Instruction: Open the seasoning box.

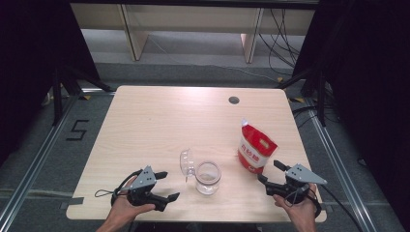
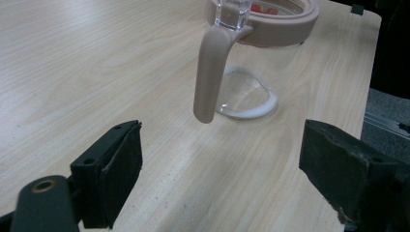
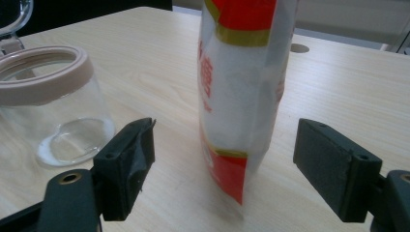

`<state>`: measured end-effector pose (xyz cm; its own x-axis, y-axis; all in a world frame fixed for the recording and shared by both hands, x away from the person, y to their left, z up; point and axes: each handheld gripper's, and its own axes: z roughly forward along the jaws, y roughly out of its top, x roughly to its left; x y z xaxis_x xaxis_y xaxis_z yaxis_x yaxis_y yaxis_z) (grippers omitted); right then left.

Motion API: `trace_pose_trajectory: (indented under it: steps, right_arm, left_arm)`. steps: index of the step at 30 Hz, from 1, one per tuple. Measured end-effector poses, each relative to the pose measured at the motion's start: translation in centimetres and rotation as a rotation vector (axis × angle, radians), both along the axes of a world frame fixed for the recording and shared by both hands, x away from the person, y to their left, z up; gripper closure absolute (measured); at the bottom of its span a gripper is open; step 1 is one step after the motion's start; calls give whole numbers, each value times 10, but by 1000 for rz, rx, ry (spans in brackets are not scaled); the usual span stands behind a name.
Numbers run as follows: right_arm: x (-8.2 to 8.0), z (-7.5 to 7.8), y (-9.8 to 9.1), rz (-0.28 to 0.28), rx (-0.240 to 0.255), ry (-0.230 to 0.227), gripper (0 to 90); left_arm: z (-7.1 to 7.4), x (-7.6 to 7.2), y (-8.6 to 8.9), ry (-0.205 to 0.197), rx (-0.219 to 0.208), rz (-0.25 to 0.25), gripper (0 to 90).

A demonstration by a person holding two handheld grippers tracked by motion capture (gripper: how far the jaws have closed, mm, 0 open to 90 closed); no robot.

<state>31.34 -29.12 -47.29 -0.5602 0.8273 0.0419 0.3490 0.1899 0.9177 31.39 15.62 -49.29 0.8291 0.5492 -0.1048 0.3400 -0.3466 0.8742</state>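
R gripper (image 1: 272, 174): jaws wide, nothing gripped, set either side of the upright red-white bag (image 1: 255, 147), right of the jar (image 1: 208, 177). L gripper (image 1: 164, 186): spread, empty, just left of the jar w/ lid (image 1: 186, 163) flipped up. Risk: an off-centre pinch likely tips or crumples the bag, spilling contents; a nudge could shift the jar.

Light wood surface (image 1: 145, 125) w/ round cable hole (image 1: 234, 100) near its far edge, right of centre. Beyond far edge: grey floor (image 1: 193, 72), pale table legs (image 1: 133, 34). Left of the surface: black floor mark (image 1: 77, 130). Cables (image 1: 283, 34) far right.
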Motion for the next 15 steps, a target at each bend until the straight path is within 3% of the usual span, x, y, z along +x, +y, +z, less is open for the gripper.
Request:
trace_pose_trajectory:
  steps: [4,5,9,10,11,15]
  right_arm:
    - [7,-4,1,-9,4,11,204]
    - [11,-5,1,10,2,-9,201]
    - [13,-6,4,10,0,-9,193]
    - [13,-6,5,6,10,-2,191]
    - [17,-6,4,14,-2,-35,189]
    - [21,-8,4,8,10,-22,165]
  left_arm:
    - [0,0,1,7,1,10,151]
    - [0,0,1,7,1,10,151]
    - [0,1,1,-6,7,-2,151]
    - [-1,0,0,12,-10,9,151]
    - [0,1,2,-1,3,-3,151]
    - [-1,1,1,-5,7,0,152]
